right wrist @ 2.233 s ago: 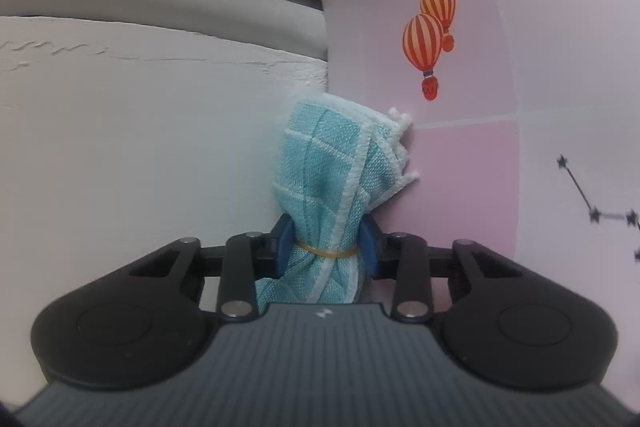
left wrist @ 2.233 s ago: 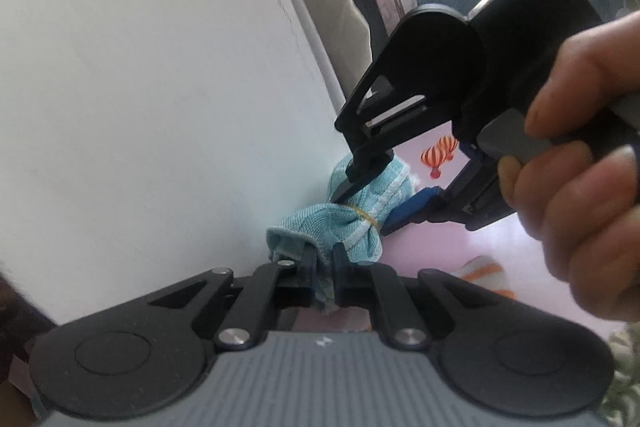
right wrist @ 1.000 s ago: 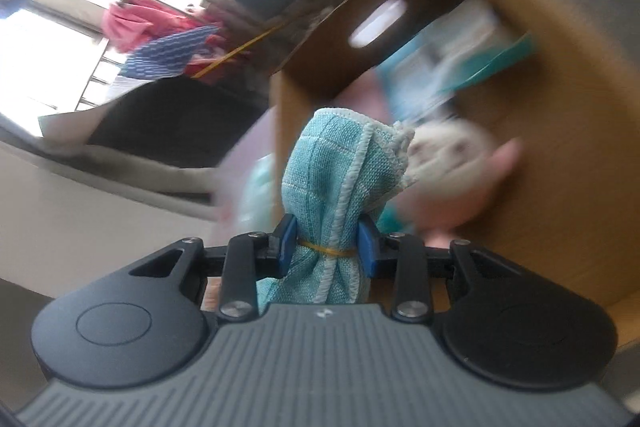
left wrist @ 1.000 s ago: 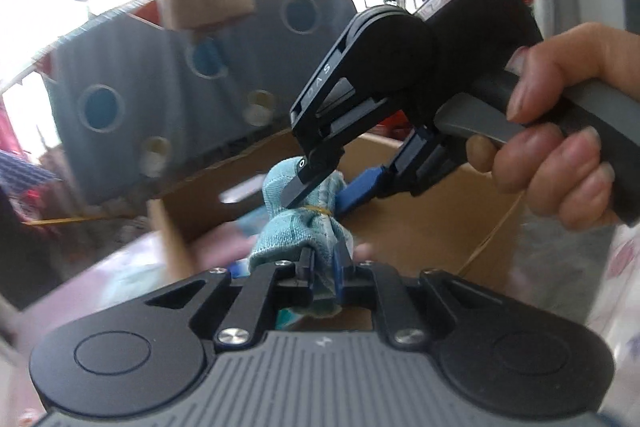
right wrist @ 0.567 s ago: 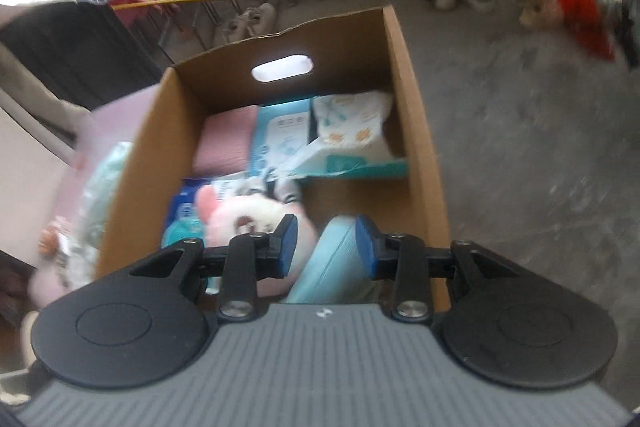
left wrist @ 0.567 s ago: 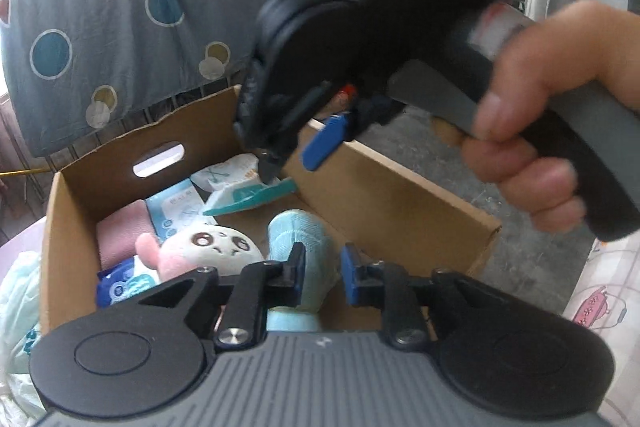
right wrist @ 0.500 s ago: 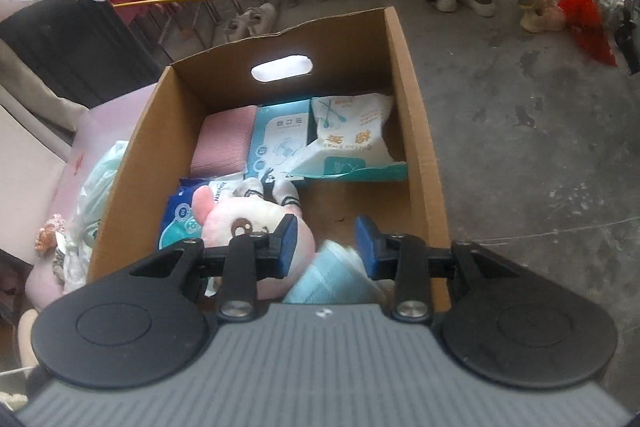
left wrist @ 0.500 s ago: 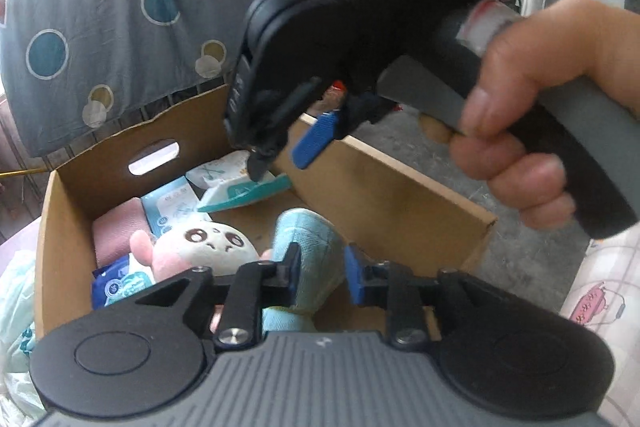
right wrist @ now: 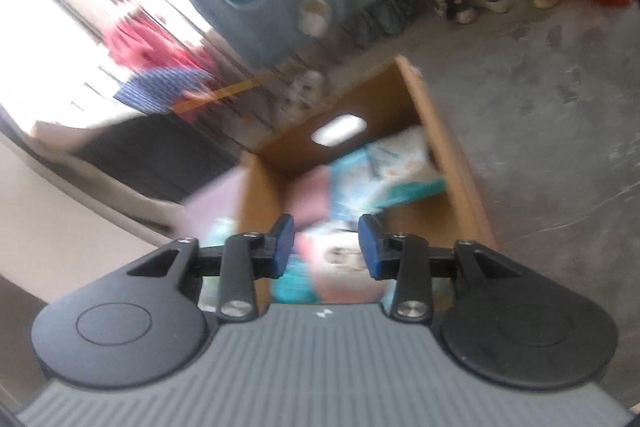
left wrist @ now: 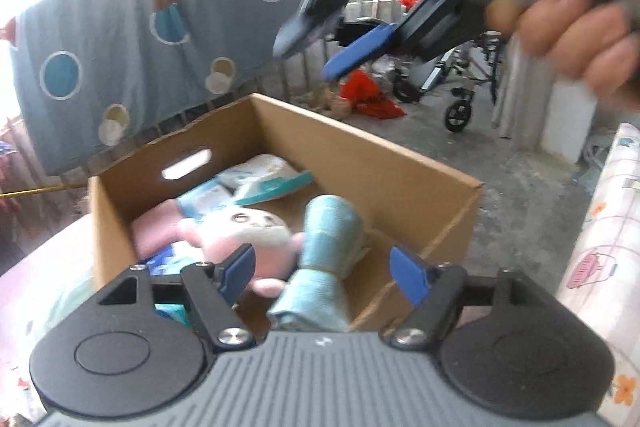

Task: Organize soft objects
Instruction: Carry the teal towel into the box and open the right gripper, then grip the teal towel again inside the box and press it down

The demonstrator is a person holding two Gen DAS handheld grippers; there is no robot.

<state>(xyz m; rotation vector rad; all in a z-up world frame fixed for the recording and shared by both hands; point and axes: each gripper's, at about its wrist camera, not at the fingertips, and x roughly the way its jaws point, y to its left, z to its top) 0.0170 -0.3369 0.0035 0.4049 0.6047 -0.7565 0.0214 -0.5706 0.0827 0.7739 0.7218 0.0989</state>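
while the rolled teal towel bundle (left wrist: 328, 259) drops free into the near right corner of the open brown cardboard box (left wrist: 400, 163), the left gripper (left wrist: 326, 271) has just spread its blue fingers (left wrist: 240, 267) wide apart around it, untouching. the right gripper (right wrist: 326, 247), also just opening, holds nothing above the pink plush toy (left wrist: 244, 231).

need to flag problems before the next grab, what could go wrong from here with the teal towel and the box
1. The rolled teal towel sits between the left gripper's pads, which have just been opening and no longer press it; it stands tilted against the plush toy and may tip or unroll.
2. The cardboard box is already crowded, so it may not settle flat.
3. The right gripper, jaws just opening and empty, is blurred above the box and could clip its rim.
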